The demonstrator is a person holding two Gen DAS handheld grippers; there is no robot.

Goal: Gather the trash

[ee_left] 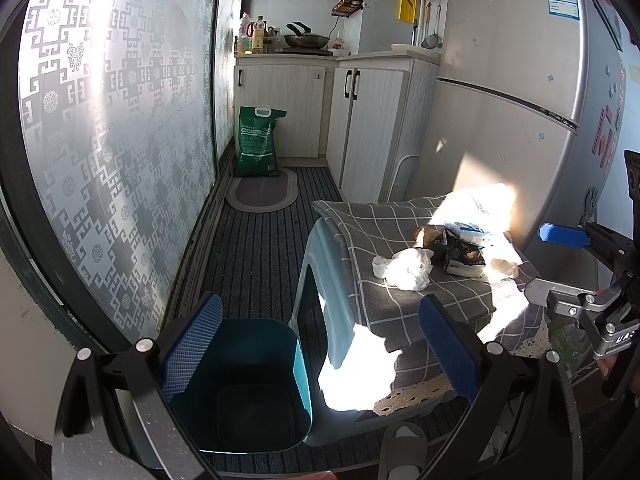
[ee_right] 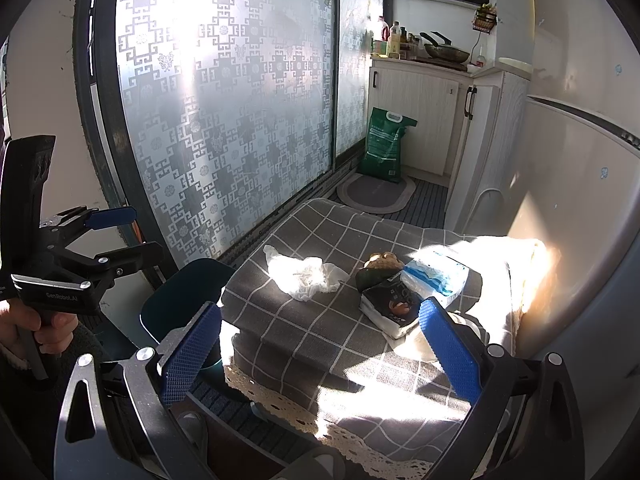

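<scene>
Trash lies on a stool covered with a grey checked cloth: a crumpled white tissue, a black snack packet, a brown scrap and a white-blue wrapper. A dark teal bin stands on the floor left of the stool. My left gripper is open and empty above the bin. My right gripper is open and empty, hovering over the stool's near edge.
A frosted patterned sliding door runs along the left. A fridge stands right of the stool. Kitchen cabinets, a green sack and an oval mat lie beyond. A slipper is near my feet.
</scene>
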